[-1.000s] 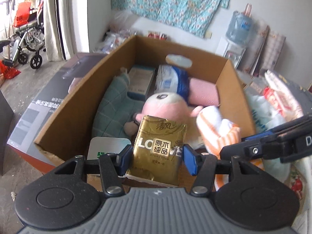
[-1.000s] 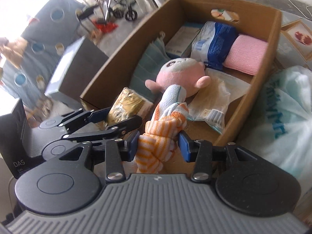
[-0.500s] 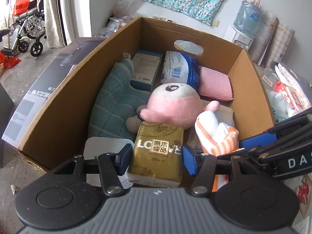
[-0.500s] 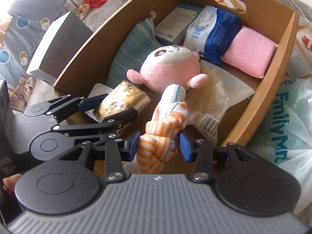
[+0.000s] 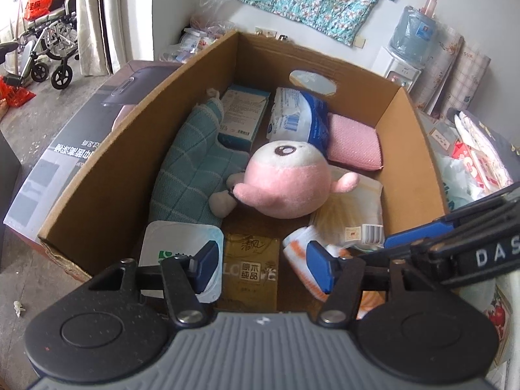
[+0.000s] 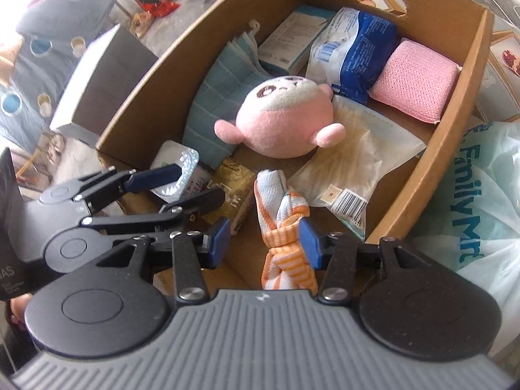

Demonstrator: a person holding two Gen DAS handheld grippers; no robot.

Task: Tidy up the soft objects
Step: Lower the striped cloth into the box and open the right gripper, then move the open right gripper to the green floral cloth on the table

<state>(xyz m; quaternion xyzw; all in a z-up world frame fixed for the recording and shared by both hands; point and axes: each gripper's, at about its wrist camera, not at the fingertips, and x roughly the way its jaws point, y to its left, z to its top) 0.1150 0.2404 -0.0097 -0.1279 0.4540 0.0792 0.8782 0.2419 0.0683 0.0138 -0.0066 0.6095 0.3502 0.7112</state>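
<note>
A cardboard box (image 5: 412, 149) holds soft things. My left gripper (image 5: 261, 268) is open over the box's near end, above a gold tissue pack (image 5: 252, 260) that lies flat on the box floor, also seen in the right wrist view (image 6: 232, 178). My right gripper (image 6: 265, 240) is open, with an orange-and-white striped towel (image 6: 281, 227) lying loose between its fingers on the box floor; the towel also shows in the left wrist view (image 5: 300, 247). A pink plush toy (image 5: 286, 185) lies in the middle.
In the box: a teal checked cloth (image 5: 195, 169), a boxed pack (image 5: 242, 117), a blue-white packet (image 5: 300, 117), a pink sponge (image 5: 352, 144), a clear bag (image 6: 351, 162), a white tub (image 5: 177, 243). A dark carton (image 5: 71, 149) stands left, plastic bags (image 6: 481, 201) right.
Both grippers opened and let go. The gold tissue pack and the striped towel now lie on the box floor. Both grippers sit lower inside the box's near end.
</note>
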